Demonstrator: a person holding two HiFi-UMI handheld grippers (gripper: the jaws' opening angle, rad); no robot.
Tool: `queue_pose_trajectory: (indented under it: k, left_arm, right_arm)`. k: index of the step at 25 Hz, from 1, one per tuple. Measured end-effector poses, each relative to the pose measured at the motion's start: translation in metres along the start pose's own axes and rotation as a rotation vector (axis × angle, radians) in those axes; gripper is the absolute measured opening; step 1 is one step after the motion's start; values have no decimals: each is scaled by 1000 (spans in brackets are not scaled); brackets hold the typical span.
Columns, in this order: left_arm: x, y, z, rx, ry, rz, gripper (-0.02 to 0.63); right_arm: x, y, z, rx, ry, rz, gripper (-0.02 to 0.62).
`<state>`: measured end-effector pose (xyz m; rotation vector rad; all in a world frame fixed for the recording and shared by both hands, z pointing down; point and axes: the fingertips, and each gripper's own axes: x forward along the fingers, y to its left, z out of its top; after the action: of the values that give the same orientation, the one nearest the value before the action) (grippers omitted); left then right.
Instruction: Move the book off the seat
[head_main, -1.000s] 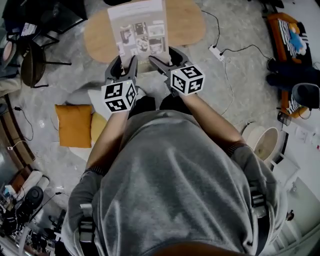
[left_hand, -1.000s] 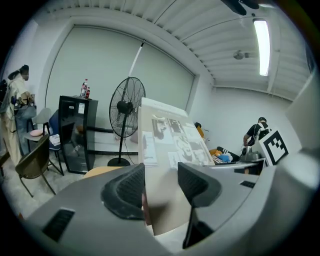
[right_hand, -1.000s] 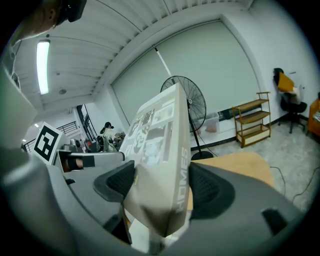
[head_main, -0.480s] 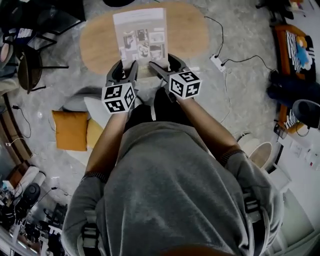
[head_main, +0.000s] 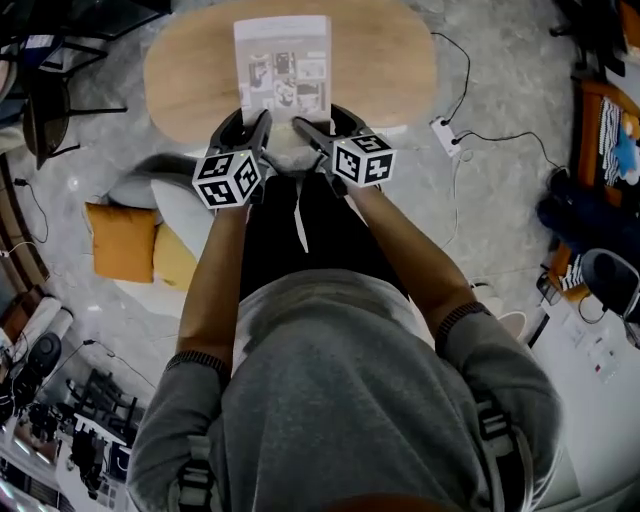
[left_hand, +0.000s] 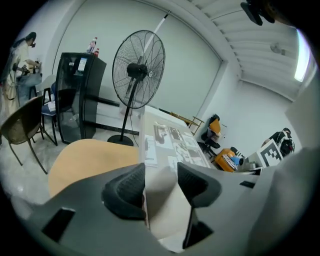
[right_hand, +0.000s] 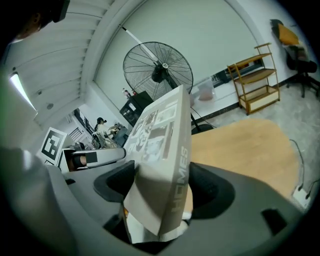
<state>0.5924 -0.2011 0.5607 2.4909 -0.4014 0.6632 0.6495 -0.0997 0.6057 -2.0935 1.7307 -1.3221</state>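
Note:
The book (head_main: 283, 65), a thick grey-white volume with photos on its cover, is held level above the light wooden oval seat (head_main: 390, 60). My left gripper (head_main: 252, 120) is shut on the book's near left corner, and my right gripper (head_main: 318, 118) is shut on its near right corner. In the left gripper view the book (left_hand: 170, 145) runs forward from between the pads of the left gripper (left_hand: 160, 187), over the wooden top (left_hand: 85, 160). The right gripper view shows the book's printed spine (right_hand: 177, 165) clamped in the right gripper (right_hand: 162, 192), with the wooden top (right_hand: 245, 145) beyond.
An orange cushion (head_main: 120, 243) and a white one (head_main: 185, 215) lie on the floor to the left. A power strip with cable (head_main: 443, 130) lies to the right, and a dark chair (head_main: 45, 110) stands far left. A standing fan (left_hand: 137, 65) and black cabinet (left_hand: 75, 95) are beyond the seat.
Both grippers have sunk with the book toward the wooden top as the person bends forward. Both grips on the book look the same.

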Motion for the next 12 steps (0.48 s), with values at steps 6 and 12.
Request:
queue_pose_trajectory:
  k: [6,12]
  left_arm:
    - [55,40,-59,-39,95,13,239]
    - [95,71,-108,-74,156,7,241]
  right_arm:
    - [45,-47,-33,36,55,-55,357]
    - [82,-84,-72,78,112,-97,356]
